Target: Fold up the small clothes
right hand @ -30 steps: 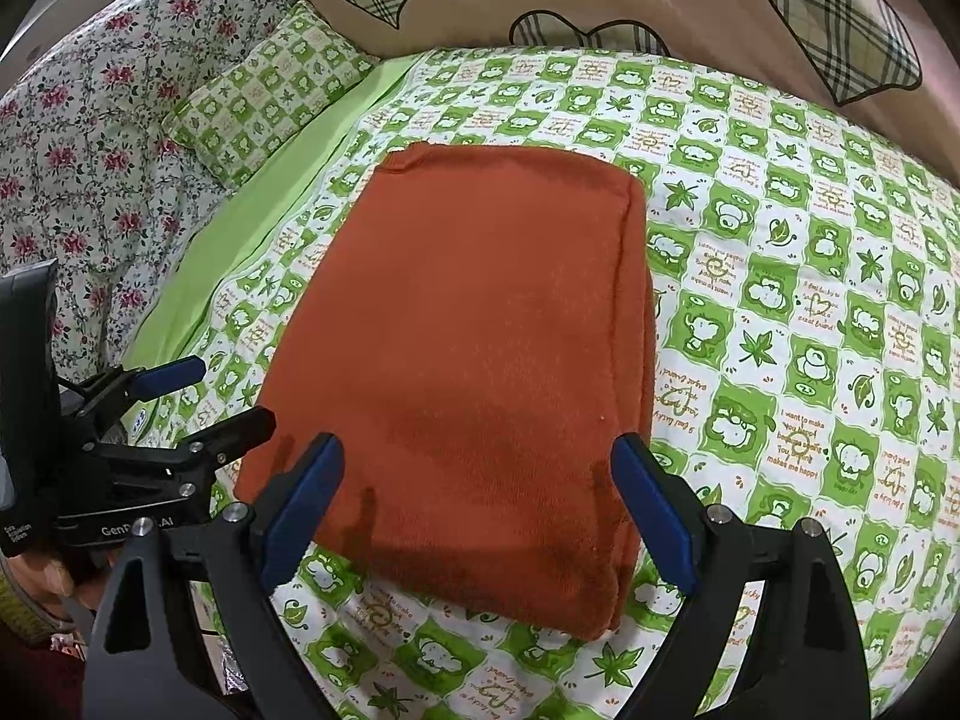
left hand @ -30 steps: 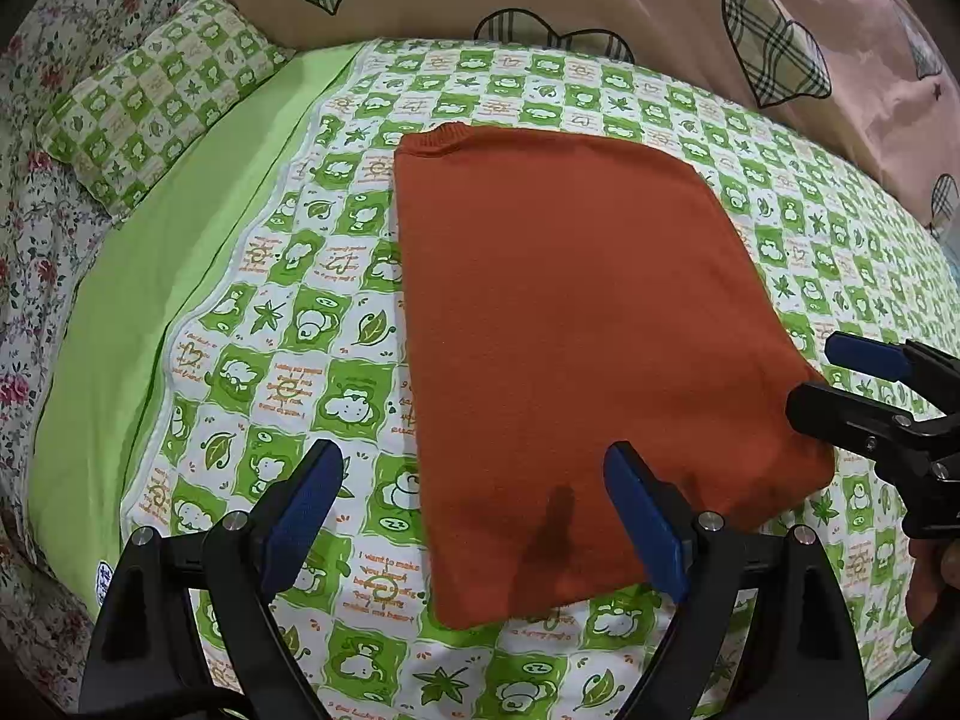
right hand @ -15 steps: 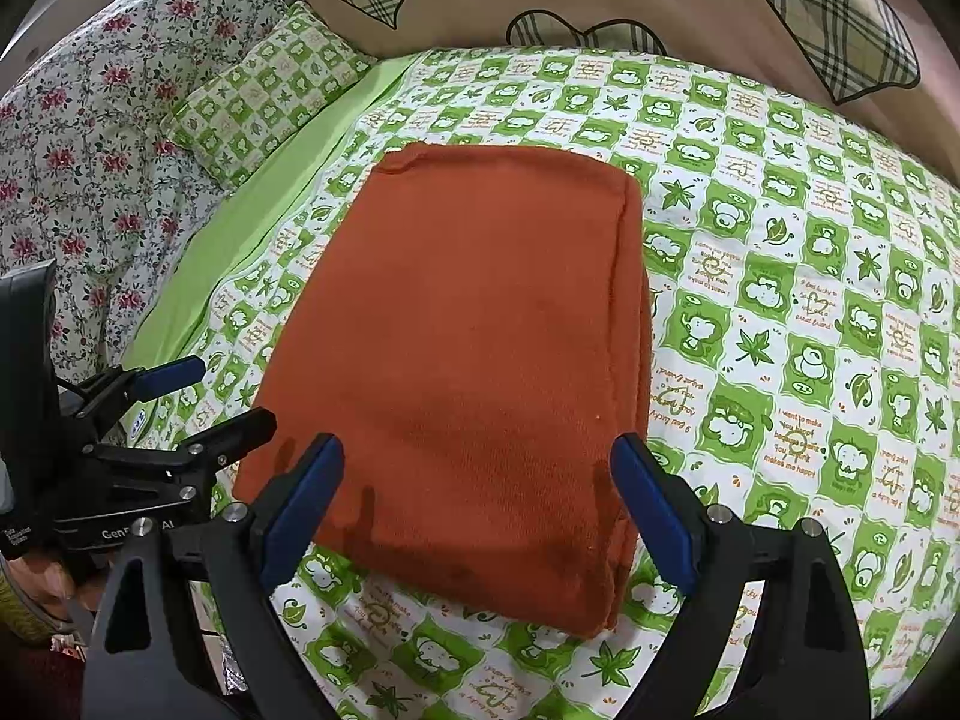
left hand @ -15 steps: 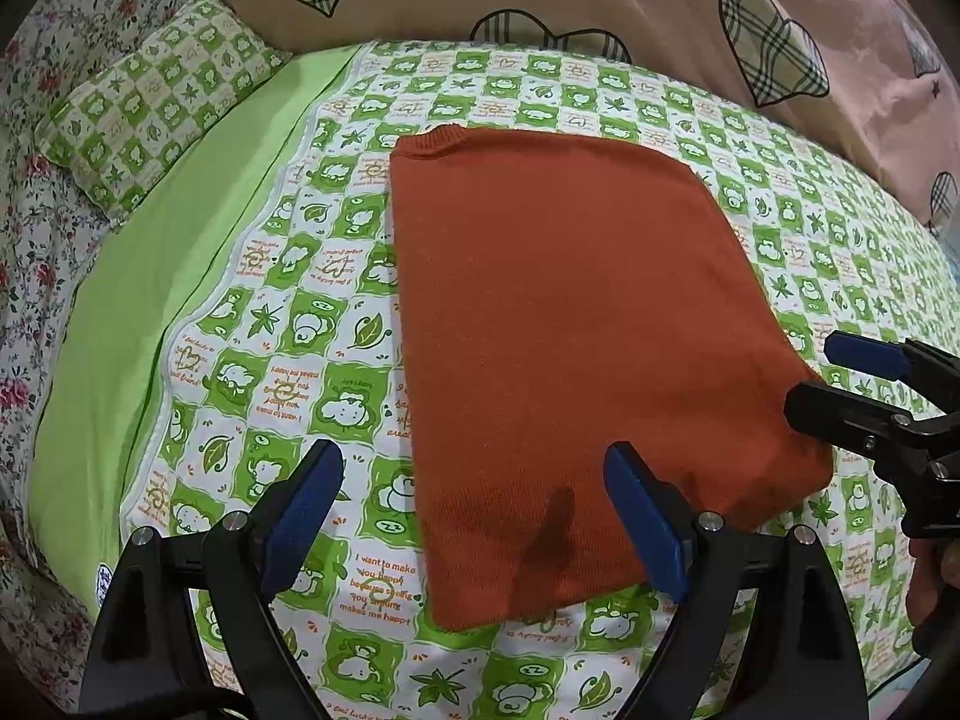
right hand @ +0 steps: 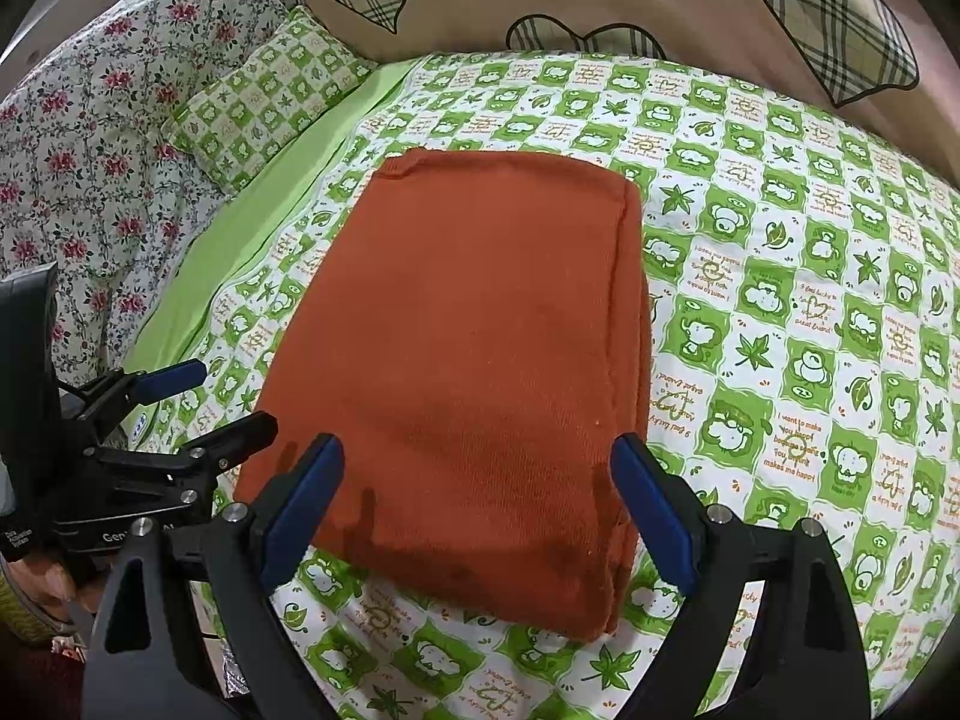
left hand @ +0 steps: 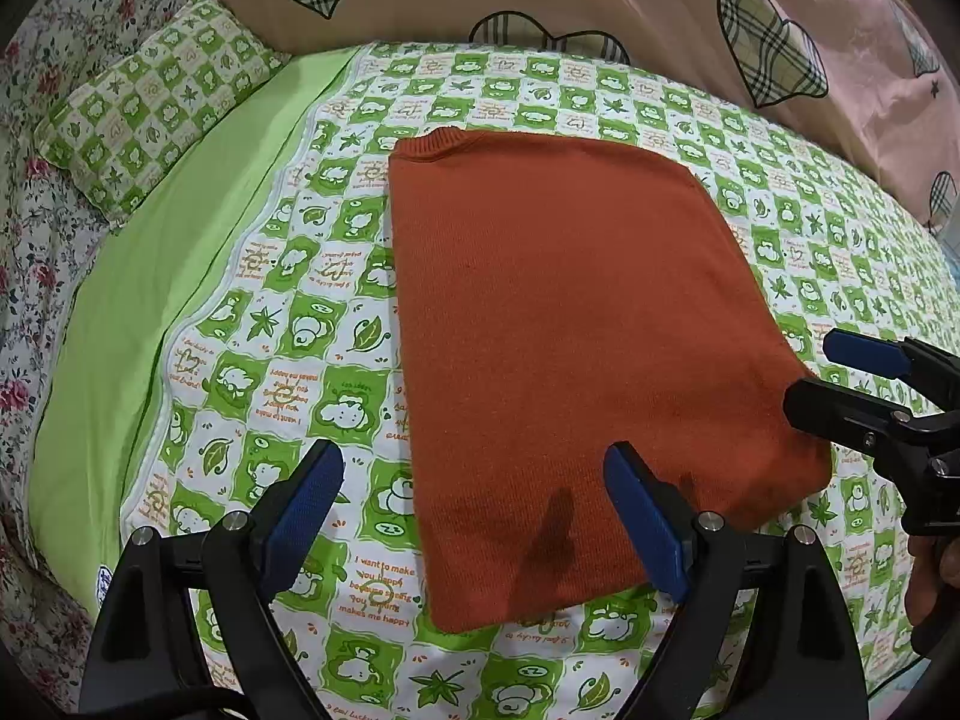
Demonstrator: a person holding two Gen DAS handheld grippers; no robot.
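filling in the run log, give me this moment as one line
left gripper: open, empty | right gripper: open, empty | orange sweater: folded rectangle, flat on green checked bedspread | contact: none

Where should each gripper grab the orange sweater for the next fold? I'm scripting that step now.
The orange sweater lies flat as a long rectangle, its short near edge closest to both open grippers. Probably pinch its two near corners from the near side: left gripper on the left corner, right gripper on the right, where stacked layers show, then carry that edge toward the ribbed collar.
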